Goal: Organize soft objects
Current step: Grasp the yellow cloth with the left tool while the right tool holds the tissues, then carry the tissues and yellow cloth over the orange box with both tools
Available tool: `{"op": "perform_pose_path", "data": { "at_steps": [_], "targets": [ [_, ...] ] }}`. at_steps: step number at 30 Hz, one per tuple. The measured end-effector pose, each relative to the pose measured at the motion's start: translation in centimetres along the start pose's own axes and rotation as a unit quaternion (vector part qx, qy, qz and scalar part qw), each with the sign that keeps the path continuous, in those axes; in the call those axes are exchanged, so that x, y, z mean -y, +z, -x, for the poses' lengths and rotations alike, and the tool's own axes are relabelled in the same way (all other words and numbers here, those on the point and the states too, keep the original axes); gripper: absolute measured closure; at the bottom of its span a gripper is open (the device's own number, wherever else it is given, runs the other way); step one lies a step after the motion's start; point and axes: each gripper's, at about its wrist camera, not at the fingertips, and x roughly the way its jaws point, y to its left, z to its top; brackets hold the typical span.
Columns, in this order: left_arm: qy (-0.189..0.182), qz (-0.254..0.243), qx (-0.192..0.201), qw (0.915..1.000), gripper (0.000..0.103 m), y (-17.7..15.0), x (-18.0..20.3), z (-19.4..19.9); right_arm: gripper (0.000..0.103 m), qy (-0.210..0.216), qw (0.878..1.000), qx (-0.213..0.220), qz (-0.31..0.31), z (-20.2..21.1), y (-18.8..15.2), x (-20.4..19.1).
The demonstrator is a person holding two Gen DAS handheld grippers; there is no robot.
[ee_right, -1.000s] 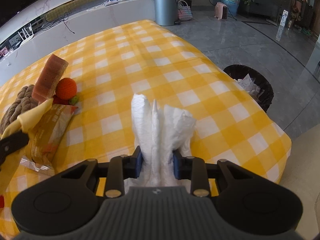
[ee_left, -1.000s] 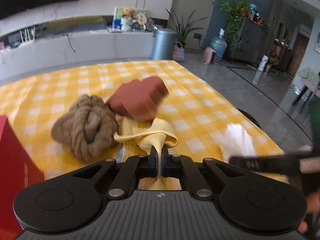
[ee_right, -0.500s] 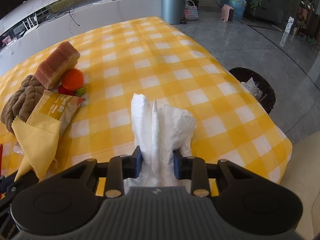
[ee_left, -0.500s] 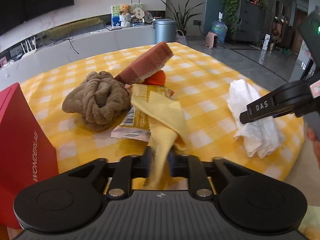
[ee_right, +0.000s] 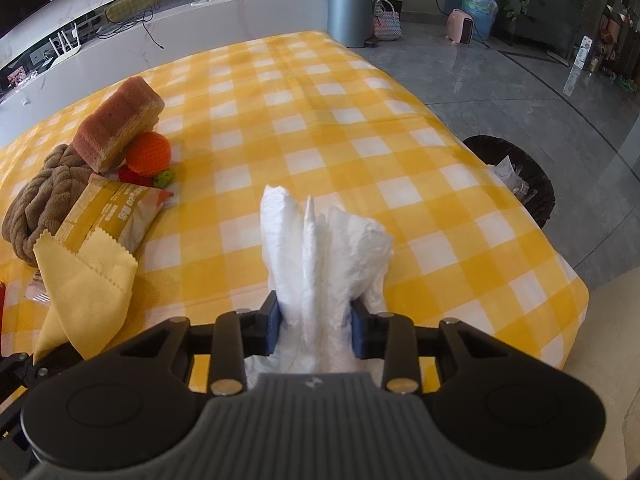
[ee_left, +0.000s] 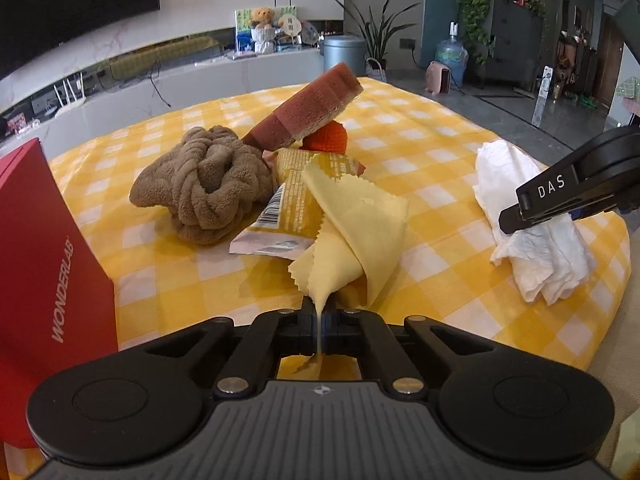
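Observation:
My left gripper (ee_left: 320, 322) is shut on a corner of a yellow cloth (ee_left: 356, 224); the cloth drapes forward onto the checked table. It also shows in the right wrist view (ee_right: 86, 276). My right gripper (ee_right: 316, 318) is shut on a crumpled white tissue (ee_right: 324, 248), which also shows at the right of the left wrist view (ee_left: 532, 216). Behind the cloth lie a yellow snack packet (ee_left: 288, 204), a brown knotted towel (ee_left: 204, 188), a brown sponge (ee_left: 308, 110) and an orange knitted ball (ee_right: 149, 153).
A red box (ee_left: 44, 264) stands at the left edge. The yellow checked tablecloth (ee_right: 320, 120) covers the table. A dark waste bin (ee_right: 516, 178) sits on the floor beyond the table's right edge.
My left gripper has pulled back and lowered with the yellow cloth, so the pile now sits farther off. The right gripper still holds the tissue, nearly unmoved.

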Motion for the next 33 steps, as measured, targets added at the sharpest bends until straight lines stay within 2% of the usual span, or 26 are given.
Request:
{"op": "perform_pose_path", "data": {
  "at_steps": [5,12,19,23,29,33],
  "targets": [
    [-0.006,-0.006,-0.007,0.9999,0.101,0.6,0.4,1.4,0.072,0.005,1.000,0.002,0.002,0.2,0.0,0.1],
    [-0.013,-0.022,0.018,0.9995,0.101,3.0,0.9,5.8,0.074,0.031,0.999,0.025,-0.009,2.4,0.0,0.6],
    [0.015,-0.037,0.082,0.9958,0.101,5.7,0.3,11.9,0.075,0.055,0.995,0.070,-0.041,6.4,0.1,1.4],
    [0.039,-0.033,0.110,0.9927,0.101,6.9,-0.9,15.6,0.075,0.089,0.989,0.094,-0.064,8.8,0.0,1.4],
    [0.058,-0.026,0.138,0.9884,0.101,7.0,-3.8,20.8,0.075,0.158,0.974,0.141,-0.082,12.3,0.3,1.4],
    [0.085,-0.011,0.158,0.9837,0.101,6.5,-6.3,23.8,0.075,0.170,0.968,0.168,-0.080,14.7,0.6,0.7]
  ]
}}
